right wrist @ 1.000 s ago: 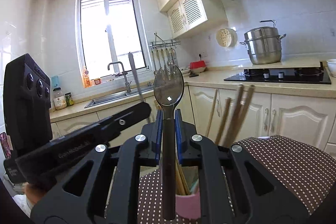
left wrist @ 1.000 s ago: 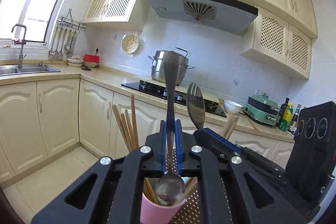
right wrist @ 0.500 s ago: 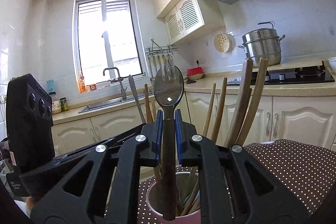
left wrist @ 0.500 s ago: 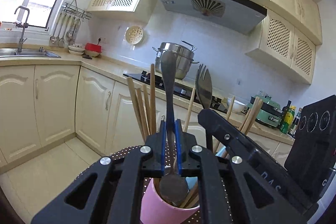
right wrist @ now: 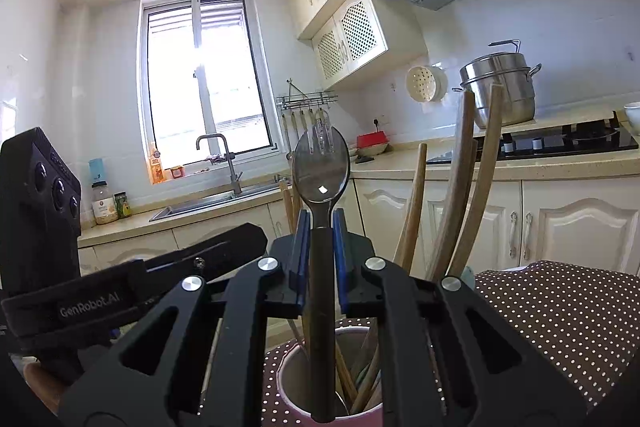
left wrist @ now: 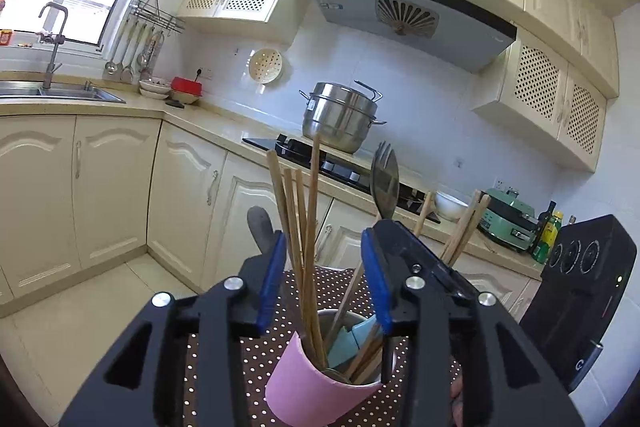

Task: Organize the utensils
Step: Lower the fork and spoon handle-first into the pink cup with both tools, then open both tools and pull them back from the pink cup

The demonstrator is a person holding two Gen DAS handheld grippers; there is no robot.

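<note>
Two blue pads of the left gripper point(left wrist: 324, 275) stand wide apart, empty, above the pink cup point(left wrist: 316, 383) of chopsticks point(left wrist: 310, 247) on the dotted cloth point(left wrist: 256, 351). From the right wrist, "GenRobot.AI" reads on the other tool; the right gripper point(right wrist: 320, 239) is clamped on a spork point(right wrist: 321, 187) upright over the cup's rim.

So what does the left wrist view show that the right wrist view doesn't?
Only the left wrist view shows the left gripper open over the pink cup, chopsticks standing between its fingers, a spoon handle beside its left finger, and the green appliance and bottles on the counter.

Only the right wrist view shows the right gripper shut on the spork, its handle pointing into the cup, plus the full window.

Both show the cup, chopsticks, spork, steel pot, sink and dotted cloth.
</note>
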